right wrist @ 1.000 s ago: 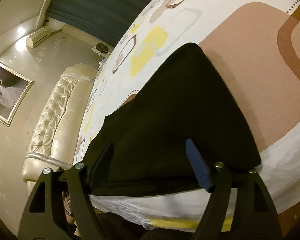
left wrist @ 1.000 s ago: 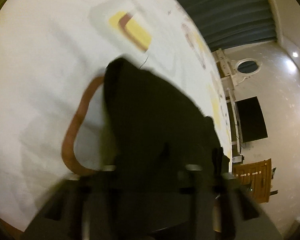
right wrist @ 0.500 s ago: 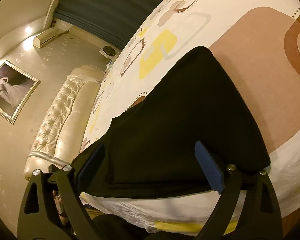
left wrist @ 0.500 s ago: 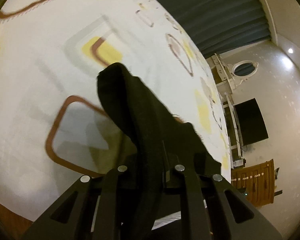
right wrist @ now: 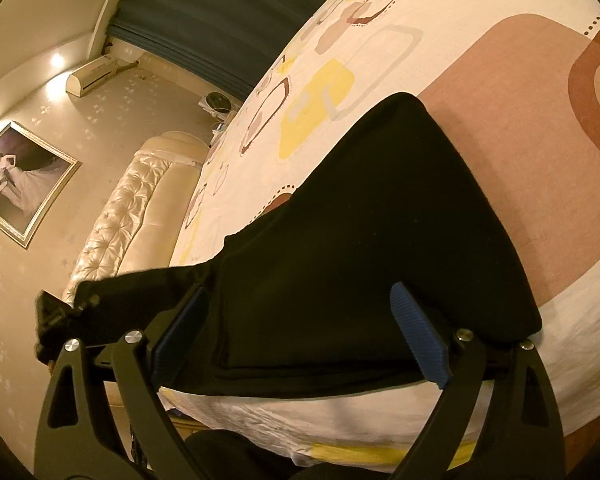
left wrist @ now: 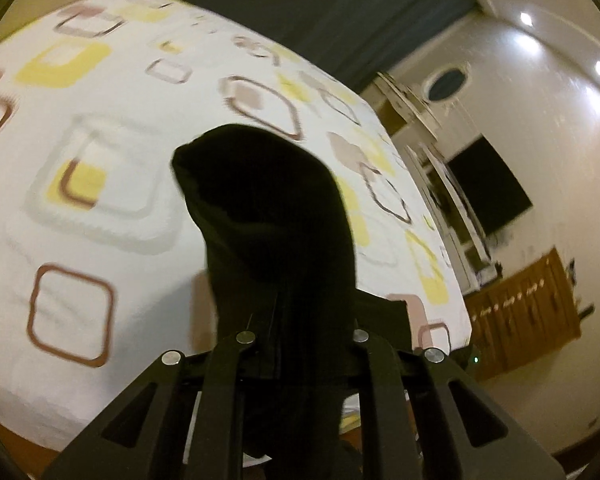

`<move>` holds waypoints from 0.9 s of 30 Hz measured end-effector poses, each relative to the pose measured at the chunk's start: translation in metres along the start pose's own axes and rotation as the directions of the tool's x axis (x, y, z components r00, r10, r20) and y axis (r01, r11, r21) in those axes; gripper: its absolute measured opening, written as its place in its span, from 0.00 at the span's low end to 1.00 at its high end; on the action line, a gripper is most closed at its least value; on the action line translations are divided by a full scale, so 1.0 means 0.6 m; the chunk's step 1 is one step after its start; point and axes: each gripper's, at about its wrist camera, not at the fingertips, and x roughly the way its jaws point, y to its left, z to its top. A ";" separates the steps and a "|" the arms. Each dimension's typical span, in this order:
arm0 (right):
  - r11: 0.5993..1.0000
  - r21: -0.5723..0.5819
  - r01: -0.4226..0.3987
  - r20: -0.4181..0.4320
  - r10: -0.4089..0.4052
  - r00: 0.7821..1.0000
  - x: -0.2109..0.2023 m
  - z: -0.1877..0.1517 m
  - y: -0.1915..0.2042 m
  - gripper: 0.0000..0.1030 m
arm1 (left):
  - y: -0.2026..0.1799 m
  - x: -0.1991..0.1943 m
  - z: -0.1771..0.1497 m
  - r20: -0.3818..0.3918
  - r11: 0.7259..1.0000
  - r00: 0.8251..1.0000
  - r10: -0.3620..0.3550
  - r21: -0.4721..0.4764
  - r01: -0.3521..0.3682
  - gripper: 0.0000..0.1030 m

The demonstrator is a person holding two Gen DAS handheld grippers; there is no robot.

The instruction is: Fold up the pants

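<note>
The black pants (right wrist: 372, 248) lie on the patterned bed sheet (right wrist: 520, 128) near its front edge. My left gripper (left wrist: 300, 344) is shut on one end of the pants (left wrist: 276, 216) and holds it lifted above the bed, the cloth rising as a dark hump before the camera. In the right wrist view the left gripper (right wrist: 60, 316) shows at the far left with a strip of the pants stretched to it. My right gripper (right wrist: 300, 320) is open, its blue pads (right wrist: 418, 336) on either side of the pants' near edge, holding nothing.
A padded cream headboard (right wrist: 128, 216) and a framed photo (right wrist: 16, 184) are to the left. Dark curtains (left wrist: 340, 12) hang behind the bed. A wall TV (left wrist: 488, 184) and a wooden cabinet (left wrist: 528, 308) stand to the right.
My left gripper has lifted its end of the pants higher and tilted up, so more of the room shows. In the right wrist view a strip of the pants now stretches leftward.
</note>
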 end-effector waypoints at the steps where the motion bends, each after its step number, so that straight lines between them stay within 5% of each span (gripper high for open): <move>1: 1.000 0.002 -0.002 0.001 0.002 1.000 0.000 0.000 -0.001 0.90 | -0.014 0.006 0.000 -0.005 1.000 1.000 -0.001 0.017 0.001 0.13; 9: 1.000 -0.002 -0.005 0.005 0.005 1.000 0.000 -0.002 0.002 0.90 | -0.130 0.099 -0.018 -0.070 0.991 0.998 0.006 0.136 0.003 0.13; 20: 1.000 -0.007 -0.018 0.023 0.018 1.000 -0.001 -0.007 -0.001 0.90 | -0.221 0.246 -0.084 -0.139 0.960 0.980 0.140 0.260 -0.101 0.13; 27: 0.992 0.097 -0.080 0.099 0.070 0.993 -0.030 0.000 -0.014 0.90 | -0.257 0.314 -0.133 -0.172 0.929 0.960 0.219 0.338 -0.151 0.13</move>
